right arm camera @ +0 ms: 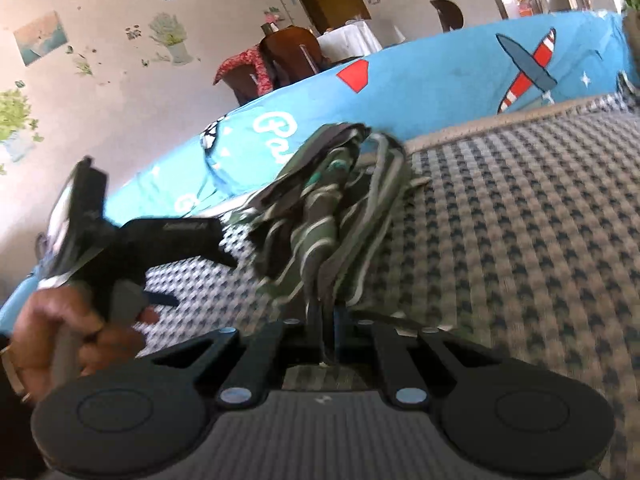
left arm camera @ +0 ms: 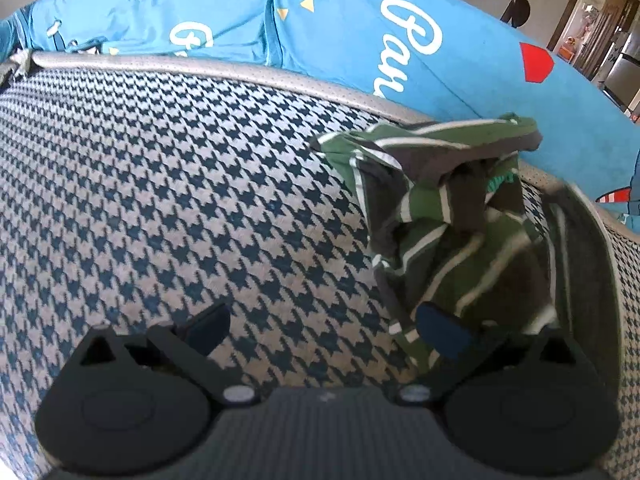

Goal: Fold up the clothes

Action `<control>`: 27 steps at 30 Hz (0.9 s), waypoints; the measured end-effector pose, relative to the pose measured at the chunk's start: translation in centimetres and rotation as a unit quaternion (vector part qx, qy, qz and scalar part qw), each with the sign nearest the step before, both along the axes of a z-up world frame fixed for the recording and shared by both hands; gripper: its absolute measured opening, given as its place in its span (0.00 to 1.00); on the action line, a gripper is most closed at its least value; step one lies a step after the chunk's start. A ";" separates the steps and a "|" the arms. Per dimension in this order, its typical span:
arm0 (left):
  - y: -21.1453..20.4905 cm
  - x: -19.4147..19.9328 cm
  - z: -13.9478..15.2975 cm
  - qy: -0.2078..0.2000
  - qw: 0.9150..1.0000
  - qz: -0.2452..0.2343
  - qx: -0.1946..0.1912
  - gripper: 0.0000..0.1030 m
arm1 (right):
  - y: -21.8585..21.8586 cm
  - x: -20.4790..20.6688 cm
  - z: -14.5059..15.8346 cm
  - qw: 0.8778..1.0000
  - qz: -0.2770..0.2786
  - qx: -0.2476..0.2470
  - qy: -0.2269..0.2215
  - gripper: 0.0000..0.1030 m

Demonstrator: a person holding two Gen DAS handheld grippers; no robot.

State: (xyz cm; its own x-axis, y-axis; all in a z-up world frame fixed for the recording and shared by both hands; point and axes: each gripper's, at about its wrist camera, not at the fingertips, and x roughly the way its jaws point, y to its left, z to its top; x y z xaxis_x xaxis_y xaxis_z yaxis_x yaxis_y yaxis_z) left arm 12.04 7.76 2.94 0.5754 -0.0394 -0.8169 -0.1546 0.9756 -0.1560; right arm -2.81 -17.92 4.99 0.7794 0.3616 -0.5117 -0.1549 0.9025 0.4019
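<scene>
Holding the striped garment bunched and lifted off the houndstooth cushion, we judged we were at the very start of the fold: the cloth had been picked up but not yet spread flat. Our right gripper was clenched on a gathered edge of the green, brown and white fabric, which rose ahead of its fingers in a crumpled column. In the left wrist view the same garment hung ahead and to the right of our left gripper, whose jaws stood wide apart and held nothing. One dark finger lay against the lower folds of the cloth; whether it pressed the fabric or merely overlapped it we could not tell. From the right wrist view the left gripper sat off to the left, gripped by a hand.

The next move, as we judged it, called for the left gripper to close on a second edge or corner, so that both could pull the garment taut and lay it flat on the cushion.

Beyond the cushion's edge lay a blue sheet with white script; we could read "Par" and no more, the rest being cut off by the cushion.
</scene>
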 end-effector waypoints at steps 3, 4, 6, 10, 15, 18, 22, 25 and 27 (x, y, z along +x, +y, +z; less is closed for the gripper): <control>0.1 -1.0 0.3 -0.013 1.000 -0.003 0.007 1.00 | -0.9 -1.9 -0.1 0.999 0.009 0.029 0.009 0.04; 0.0 -1.7 0.4 -0.018 1.000 -0.007 0.009 1.00 | -1.1 -2.5 -0.1 0.999 0.012 0.035 0.012 0.04; -0.1 -2.4 0.4 -0.021 1.000 -0.015 0.007 1.00 | -1.4 -3.8 -0.1 0.999 0.016 0.044 0.016 0.04; -0.4 -3.9 0.4 -0.028 0.999 -0.024 0.012 1.00 | -1.6 -5.5 -0.1 1.000 -0.019 -0.001 0.009 0.07; -0.5 -4.7 0.3 -0.028 0.999 -0.026 0.019 1.00 | -1.1 -5.4 0.0 1.000 -0.013 -0.019 0.000 0.07; -0.3 -4.6 0.4 -0.027 0.999 -0.021 0.017 1.00 | 0.2 -5.3 -0.1 0.999 0.023 -0.026 -0.004 0.07; 0.5 -4.3 0.6 -0.026 1.000 -0.007 0.005 1.00 | 3.0 -4.4 -0.8 0.995 0.081 -0.052 -0.005 0.07; 0.8 -4.1 0.8 -0.027 1.000 -0.003 -0.003 1.00 | 4.9 -2.7 -1.7 0.992 0.099 -0.082 -0.005 0.08; 0.8 -4.0 0.8 -0.026 1.000 -0.003 -0.003 1.00 | 5.9 -1.7 -2.3 0.989 0.101 -0.105 -0.012 0.08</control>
State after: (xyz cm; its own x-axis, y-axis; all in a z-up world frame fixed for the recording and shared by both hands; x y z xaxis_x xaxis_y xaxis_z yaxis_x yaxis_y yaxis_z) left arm 8.01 8.51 3.79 0.6169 -0.0478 -0.7856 -0.1394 0.9757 -0.1689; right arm -4.49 -12.00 2.72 0.7159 0.3981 -0.5736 -0.3472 0.9157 0.2022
